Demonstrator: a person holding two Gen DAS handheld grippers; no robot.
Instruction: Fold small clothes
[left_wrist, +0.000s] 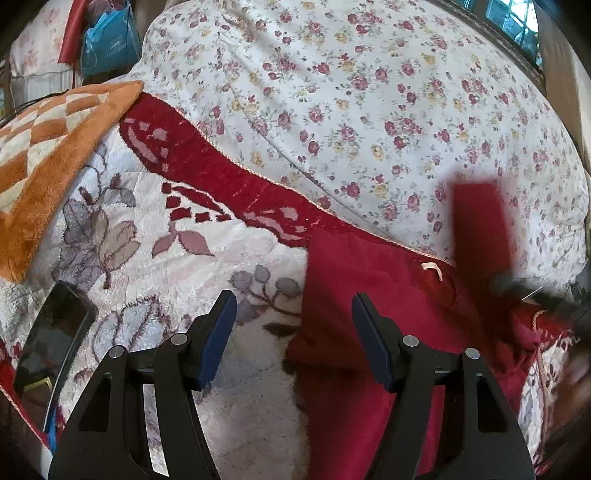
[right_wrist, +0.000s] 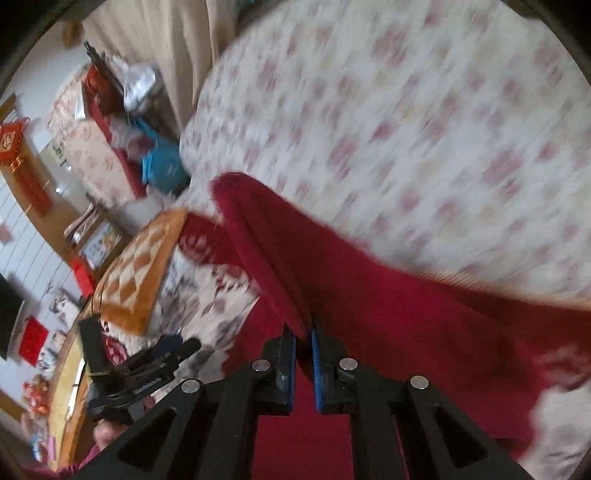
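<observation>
a floral quilt (left_wrist: 369, 92) covers the bed, beige curtain (right_wrist: 177, 44) behind, a window (left_wrist: 513, 22) admitting daylight.

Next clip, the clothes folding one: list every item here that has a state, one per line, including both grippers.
Left gripper: open, nothing between its blue pads.
Right gripper: shut on a fold of the dark red fleece garment.
Dark red fleece garment: partly lifted, the rest lying on the plush floral blanket.
Orange checkered plush mat: lying flat, untouched.
Black phone: screen dark, resting on the blanket.

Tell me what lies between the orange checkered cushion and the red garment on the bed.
In the left wrist view, only the white plush blanket with grey leaf patterns lies between the orange checkered cushion and the red garment.
</observation>
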